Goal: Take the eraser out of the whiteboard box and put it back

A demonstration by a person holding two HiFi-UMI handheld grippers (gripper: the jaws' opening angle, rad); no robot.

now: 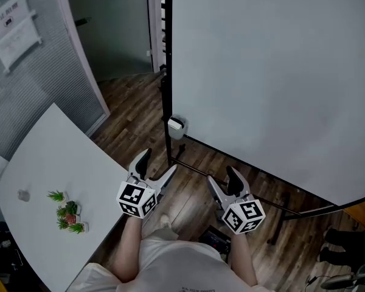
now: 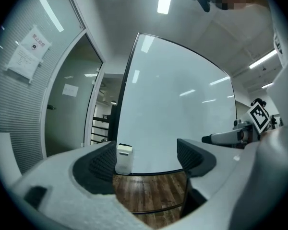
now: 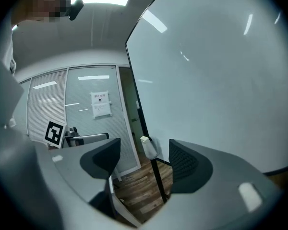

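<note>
Whiteboard box (image 1: 176, 126) hangs at the whiteboard's (image 1: 274, 72) lower-left corner, on the black frame post. A white piece sits at the box top; can't tell if that's the eraser. Nothing has been lifted out.

Left gripper (image 1: 160, 160) is in front of the whiteboard, off its lower-left corner, well short of the box. Jaws are wide apart with nothing between the pads; in the left gripper view the box (image 2: 124, 158) only shows far behind the gap.

Right gripper (image 1: 221, 175) is in front of the whiteboard's bottom edge, beside the left one. Jaws are apart and empty too; the box (image 3: 149, 147) shows beyond them.

Counter (image 1: 55, 157) is left of the whiteboard, well apart, with a small plant (image 1: 68, 212) on it.
</note>
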